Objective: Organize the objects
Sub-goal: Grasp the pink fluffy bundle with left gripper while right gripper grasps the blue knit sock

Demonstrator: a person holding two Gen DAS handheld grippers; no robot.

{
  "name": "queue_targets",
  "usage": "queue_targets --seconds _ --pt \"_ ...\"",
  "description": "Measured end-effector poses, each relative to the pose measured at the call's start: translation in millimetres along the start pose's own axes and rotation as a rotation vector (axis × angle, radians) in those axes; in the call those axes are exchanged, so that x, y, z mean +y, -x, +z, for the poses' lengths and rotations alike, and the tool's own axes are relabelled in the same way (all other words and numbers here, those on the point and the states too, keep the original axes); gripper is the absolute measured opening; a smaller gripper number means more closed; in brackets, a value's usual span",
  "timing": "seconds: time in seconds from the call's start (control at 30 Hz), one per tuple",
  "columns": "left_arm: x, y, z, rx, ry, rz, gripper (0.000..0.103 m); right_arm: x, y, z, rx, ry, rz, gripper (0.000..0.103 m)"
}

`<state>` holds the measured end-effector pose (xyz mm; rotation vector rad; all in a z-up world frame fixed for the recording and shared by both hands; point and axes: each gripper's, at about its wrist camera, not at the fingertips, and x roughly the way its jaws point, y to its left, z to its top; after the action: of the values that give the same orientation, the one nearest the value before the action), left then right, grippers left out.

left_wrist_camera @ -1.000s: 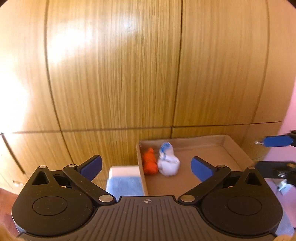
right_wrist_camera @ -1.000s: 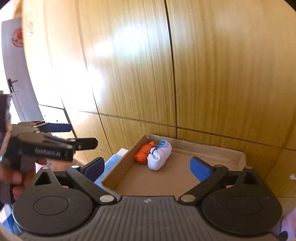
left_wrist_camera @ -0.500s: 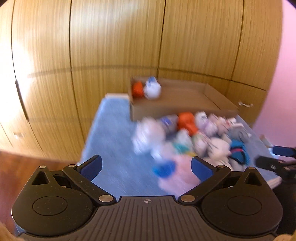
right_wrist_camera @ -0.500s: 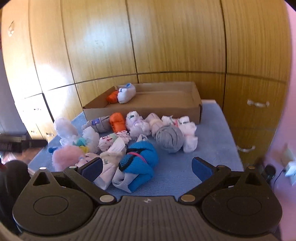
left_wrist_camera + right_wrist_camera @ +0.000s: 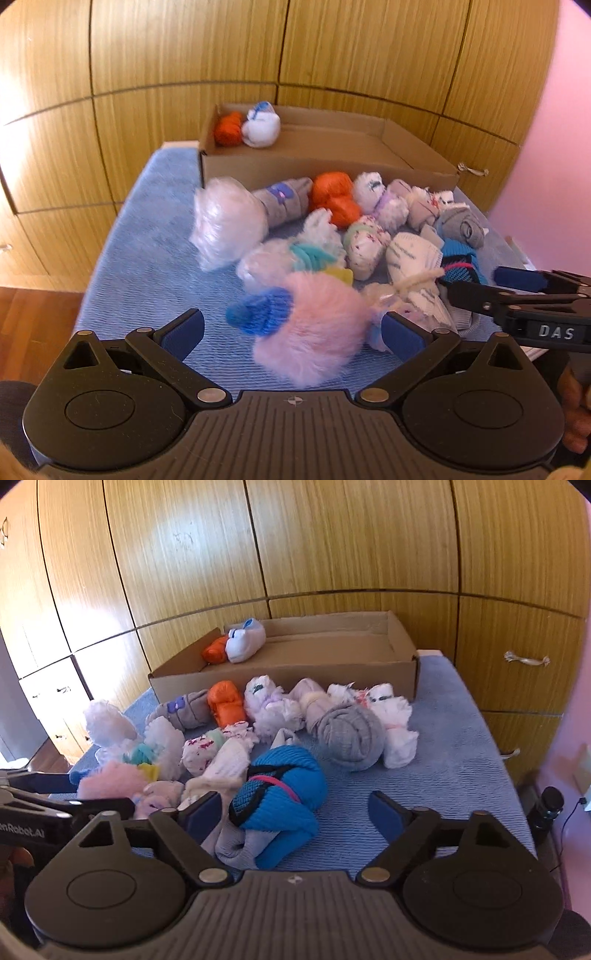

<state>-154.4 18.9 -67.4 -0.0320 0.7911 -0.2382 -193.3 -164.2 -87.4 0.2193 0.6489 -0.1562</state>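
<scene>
A pile of several rolled sock bundles lies on a blue cloth (image 5: 147, 266) in front of a cardboard box (image 5: 332, 162). The box holds an orange bundle (image 5: 227, 127) and a white one (image 5: 260, 125) in its far left corner. My left gripper (image 5: 291, 332) is open, its jaws either side of a fluffy pink bundle with a blue end (image 5: 314, 328). My right gripper (image 5: 295, 812) is open over a bright blue bundle (image 5: 280, 801). The box (image 5: 295, 664) and a grey bundle (image 5: 349, 734) show in the right wrist view.
Wooden wardrobe doors (image 5: 332, 554) stand behind the box. Drawer handles (image 5: 526, 659) are at the right. A pink wall (image 5: 554, 147) is on the right, and wooden floor (image 5: 37, 325) lies left of the cloth. The right gripper's body (image 5: 532, 306) shows in the left wrist view.
Both grippers have pulled back from the box and tilted down, so the sock pile came into view. Each now hovers close over the near bundles.
</scene>
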Motion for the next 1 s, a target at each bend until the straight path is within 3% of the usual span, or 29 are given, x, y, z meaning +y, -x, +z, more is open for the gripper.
queue_targets --seconds 0.17,0.37,0.43,0.6,0.87,0.97,1.0 --pt "5.6 -3.7 -0.1 0.004 0.036 -0.045 0.098 1.3 -5.0 4.1 0.013 -0.006 0.013 0.074" --pt "4.4 -1.0 -2.2 0.000 0.043 -0.108 0.081 0.2 -4.0 6.6 0.021 -0.014 0.031 0.065" --pt "3.2 -0.8 -1.6 0.002 0.044 -0.137 0.071 -2.4 -1.6 6.6 0.029 -0.018 0.023 0.060" --pt "3.6 -4.9 -1.3 0.006 0.048 -0.183 0.066 -6.8 3.7 5.7 0.020 -0.029 0.013 0.059" --pt "7.6 -12.9 -2.9 0.028 0.007 -0.168 0.068 0.6 -0.1 6.0 0.031 0.022 -0.004 0.060" --pt "3.9 -15.2 -0.8 0.027 -0.003 -0.170 0.059 -2.7 -1.2 7.8 0.025 -0.001 -0.003 0.057" --pt "2.1 -15.5 -0.4 0.027 -0.012 -0.168 0.051 -3.6 -0.4 7.9 0.020 -0.004 0.004 0.054"
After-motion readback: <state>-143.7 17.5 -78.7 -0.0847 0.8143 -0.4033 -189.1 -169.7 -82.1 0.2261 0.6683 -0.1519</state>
